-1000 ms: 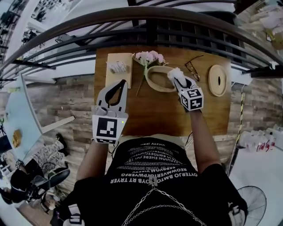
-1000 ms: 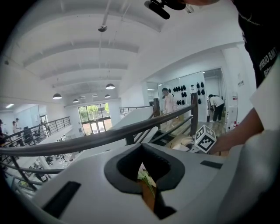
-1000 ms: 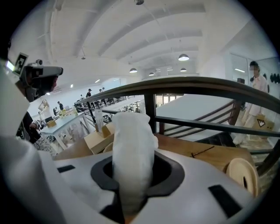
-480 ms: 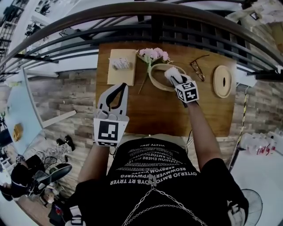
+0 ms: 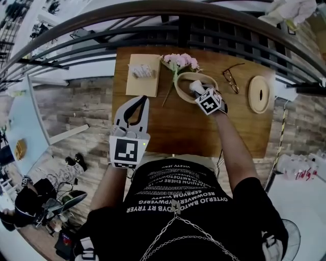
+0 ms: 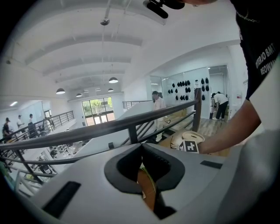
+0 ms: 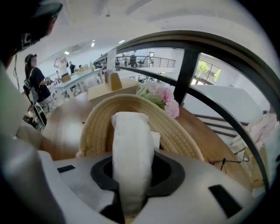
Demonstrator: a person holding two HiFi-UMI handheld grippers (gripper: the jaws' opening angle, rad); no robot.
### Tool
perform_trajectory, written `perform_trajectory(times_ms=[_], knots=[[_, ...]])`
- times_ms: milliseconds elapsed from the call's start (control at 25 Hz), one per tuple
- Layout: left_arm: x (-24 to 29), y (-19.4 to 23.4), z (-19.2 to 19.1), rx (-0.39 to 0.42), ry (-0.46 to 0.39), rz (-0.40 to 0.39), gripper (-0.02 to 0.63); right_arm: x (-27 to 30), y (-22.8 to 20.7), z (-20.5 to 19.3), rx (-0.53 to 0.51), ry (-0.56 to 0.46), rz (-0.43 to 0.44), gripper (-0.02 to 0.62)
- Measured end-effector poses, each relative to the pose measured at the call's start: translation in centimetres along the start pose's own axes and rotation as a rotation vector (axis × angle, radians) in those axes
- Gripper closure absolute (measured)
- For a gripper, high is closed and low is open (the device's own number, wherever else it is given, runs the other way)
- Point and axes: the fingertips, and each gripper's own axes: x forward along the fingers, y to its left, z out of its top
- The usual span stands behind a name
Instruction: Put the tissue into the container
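My right gripper is shut on a white tissue, a rolled wad that sticks out past the jaws. It points steeply down into the oval woven basket at the back middle of the wooden table. In the right gripper view the tissue stands between the pads, and the basket curves around behind it. My left gripper hovers over the table's front left, shut with nothing in it; in the left gripper view its jaws meet at the tips.
A pale flat box with a white wad on it lies at the back left. Pink flowers lie beside the basket. Glasses and a round wooden lid are to the right. A dark railing runs behind the table.
My right gripper has tipped down and moved left toward the basket, bringing the tissue from above its right rim to inside its opening. The left gripper has stayed nearly still.
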Motion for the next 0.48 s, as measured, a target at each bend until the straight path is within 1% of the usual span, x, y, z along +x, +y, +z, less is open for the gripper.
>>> perform_trajectory(times_ms=[40, 120, 360, 480], knots=[[-0.02, -0.01, -0.02, 0.000, 0.000, -0.002, 0.581, 0.24, 0.12, -0.12, -0.025, 0.026, -0.005, 0.482], [-0.08, -0.02, 0.04, 0.001, -0.003, -0.007, 0.581, 0.46, 0.03, -0.16, -0.034, 0.051, -0.008, 0.482], [-0.65, 0.12, 0.00, 0.004, -0.004, -0.013, 0.581, 0.70, 0.00, 0.05, -0.026, 0.061, 0.009, 0.480], [-0.91, 0.25, -0.09, 0.007, -0.005, -0.017, 0.581, 0.70, -0.22, -0.04, -0.023, 0.071, -0.007, 0.480]])
